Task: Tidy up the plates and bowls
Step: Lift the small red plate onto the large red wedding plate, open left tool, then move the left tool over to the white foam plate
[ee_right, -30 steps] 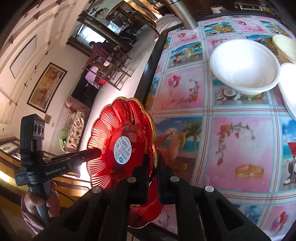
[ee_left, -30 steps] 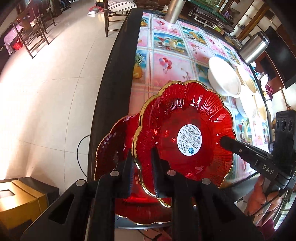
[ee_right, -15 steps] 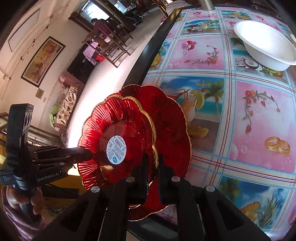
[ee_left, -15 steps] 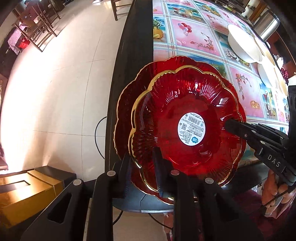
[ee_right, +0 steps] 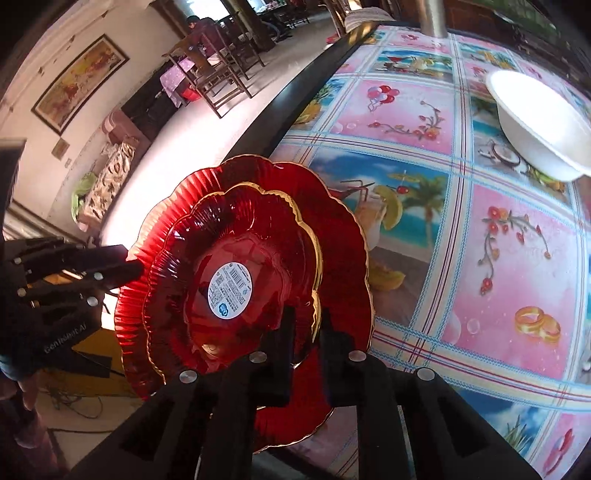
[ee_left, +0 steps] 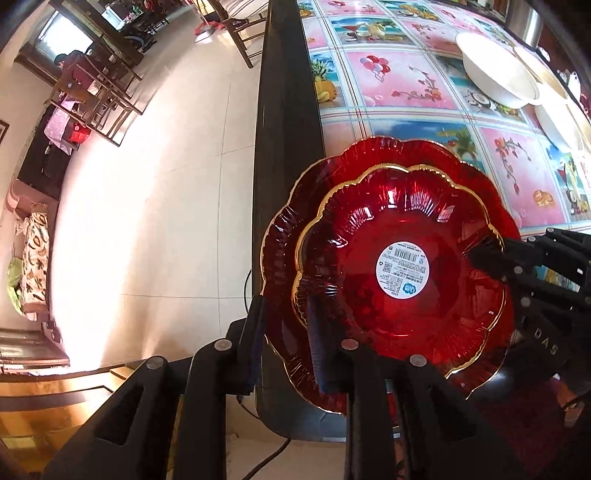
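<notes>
A small red glass plate (ee_left: pixel 369 221) with a gold rim and a white sticker lies inside a larger red plate (ee_left: pixel 388 151) at the table's near corner. My left gripper (ee_left: pixel 286 325) straddles both near rims, and its pads stand apart from the glass. My right gripper (ee_left: pixel 484 258) reaches in from the right. In the right wrist view the small plate (ee_right: pixel 240 240) sits within the large plate (ee_right: pixel 332 221). There the right gripper (ee_right: pixel 306 325) is opening, the small plate's gold rim loose between its fingers. The left gripper (ee_right: pixel 129 266) points at the far rim.
The dark table edge (ee_left: pixel 284 147) runs beside the plates, with tiled floor to the left. A white bowl (ee_left: pixel 495 74) and pale plates (ee_left: pixel 557 125) stand farther along the patterned cloth. A steel cylinder (ee_right: pixel 436 14) rises at the back. A person sits at distant chairs (ee_left: pixel 70 62).
The small red plate has come down from a tilted hold above the table onto the larger plate and now sits centred in it. The right gripper's fingers have parted from its rim.
</notes>
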{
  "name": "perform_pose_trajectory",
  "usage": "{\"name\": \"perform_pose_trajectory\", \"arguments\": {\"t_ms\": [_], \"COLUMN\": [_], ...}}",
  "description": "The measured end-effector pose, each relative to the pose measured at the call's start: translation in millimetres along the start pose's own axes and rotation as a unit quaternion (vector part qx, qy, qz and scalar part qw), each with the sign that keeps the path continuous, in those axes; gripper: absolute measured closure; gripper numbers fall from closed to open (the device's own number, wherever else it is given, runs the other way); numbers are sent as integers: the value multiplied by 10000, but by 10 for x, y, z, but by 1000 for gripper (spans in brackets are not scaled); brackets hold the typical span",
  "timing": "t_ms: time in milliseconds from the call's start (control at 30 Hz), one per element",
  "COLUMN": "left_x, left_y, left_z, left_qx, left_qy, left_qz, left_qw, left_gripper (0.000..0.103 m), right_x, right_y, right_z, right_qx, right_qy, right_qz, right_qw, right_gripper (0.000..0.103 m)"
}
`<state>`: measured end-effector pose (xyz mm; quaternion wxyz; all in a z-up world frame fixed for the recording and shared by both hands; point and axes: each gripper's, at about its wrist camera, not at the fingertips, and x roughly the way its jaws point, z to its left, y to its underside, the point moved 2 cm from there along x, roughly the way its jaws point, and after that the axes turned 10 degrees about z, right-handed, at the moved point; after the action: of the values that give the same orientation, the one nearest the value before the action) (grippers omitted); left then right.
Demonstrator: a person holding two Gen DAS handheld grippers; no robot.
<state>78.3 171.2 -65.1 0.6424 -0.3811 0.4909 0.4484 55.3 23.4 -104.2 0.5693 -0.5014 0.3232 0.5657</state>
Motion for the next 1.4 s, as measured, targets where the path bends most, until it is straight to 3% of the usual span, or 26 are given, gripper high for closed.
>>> {"name": "perform_pose_trajectory", "arguments": {"t_ms": [100, 233, 300, 333, 433, 467, 567, 667, 833, 967, 1100, 1267, 1400], "left_x": [-132, -401, -531, -595, -824, -908, -1074, -1117, -1222, -1131, -924, -712, -635], "left_y": [37, 108, 105, 106, 82, 73, -16, -210, -538, -872, -1153, -1355, -1422], "left_z": [56, -115, -310, -421, -803, -935, -1315, -1637, -2078, -2414, -2599, -2685, -2707], "left_qx": [-188, -357, -313, -280, -193, -120, 78, 272, 140, 253, 114, -101, -201], "left_qy": [338, 724, 823, 871, 920, 921, 1046, 1548, 1461, 2129, 2697, 3154, 3179], "left_qz": [-265, -824, -1105, -1243, -1802, -1996, -2385, -2344, -2745, -2246, -1592, -931, -746], "left_qw": [9989, 9933, 9900, 9880, 9791, 9755, 9655, 9594, 9503, 9506, 9496, 9443, 9450], "left_gripper": [82, 82, 81, 74, 36, 30, 29, 29, 29, 29, 29, 29, 29], "right_x": [-93, -533, -752, -850, -1103, -1183, -1464, -1732, -2036, -2085, -2045, -1886, -1771], "right_y": [24, 78, 140, 181, 288, 327, 468, 633, 861, 938, 907, 836, 795], "right_z": [62, -57, -172, -255, -550, -665, -1060, -1497, -2118, -2571, -2963, -3321, -3503], "right_qx": [-284, -321, -308, -264, -47, 26, 358, 771, 1309, 1737, 2136, 2584, 2798], "right_qy": [184, 219, 103, 82, 45, 60, 225, 297, 347, 91, -545, -1353, -1620], "right_qz": [-188, -1011, -1420, -1581, -1936, -2038, -2303, -2532, -2741, -2691, -2549, -2301, -2255], "right_qw": [9993, 9941, 9893, 9870, 9811, 9790, 9722, 9639, 9521, 9473, 9415, 9284, 9190], "right_gripper": [81, 62, 59, 58, 57, 57, 54, 49, 45, 43, 42, 43, 43]}}
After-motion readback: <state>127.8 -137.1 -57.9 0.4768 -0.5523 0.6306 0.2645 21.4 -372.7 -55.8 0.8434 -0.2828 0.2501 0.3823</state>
